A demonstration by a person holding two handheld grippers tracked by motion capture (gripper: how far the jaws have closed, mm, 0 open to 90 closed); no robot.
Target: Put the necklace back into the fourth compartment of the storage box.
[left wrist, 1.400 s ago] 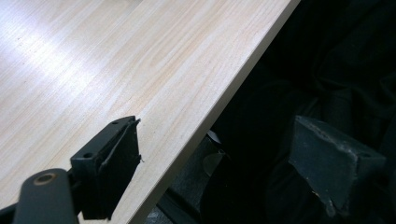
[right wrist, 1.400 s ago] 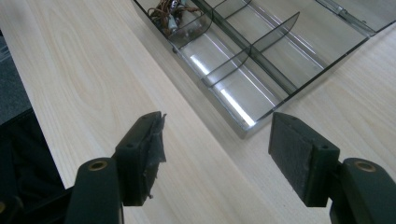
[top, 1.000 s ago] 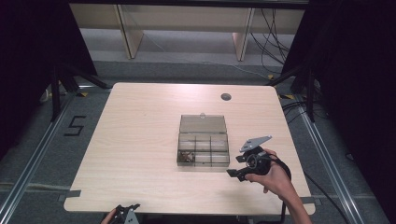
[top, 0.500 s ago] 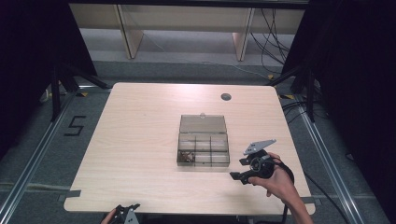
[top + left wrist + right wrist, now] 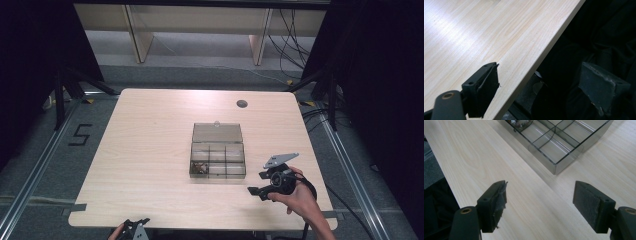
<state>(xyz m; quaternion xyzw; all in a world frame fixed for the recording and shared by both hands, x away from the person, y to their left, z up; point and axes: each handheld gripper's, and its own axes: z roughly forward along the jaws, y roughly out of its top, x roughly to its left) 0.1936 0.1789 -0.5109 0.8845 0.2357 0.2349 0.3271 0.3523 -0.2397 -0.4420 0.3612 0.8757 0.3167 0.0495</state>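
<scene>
Tongs in the right hand [image 5: 256, 191] stand wide, nothing between the pads, having just been opening further. Ahead of them, near but apart, sits the clear box [image 5: 564, 142], lid back, small parts in one corner compartment. Left tongs [image 5: 541, 95] gape empty, straddling the table [image 5: 150, 150] edge.

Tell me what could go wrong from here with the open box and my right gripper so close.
1. The right gripper, jaws just opening with nothing between them, sits near the compartment box; a careless push could slide the light box.
2. Small parts lie in one near compartment; a bump may scatter them.
3. The lid lies open behind and could snag.
4. The left gripper straddles the table edge and could catch it.
</scene>
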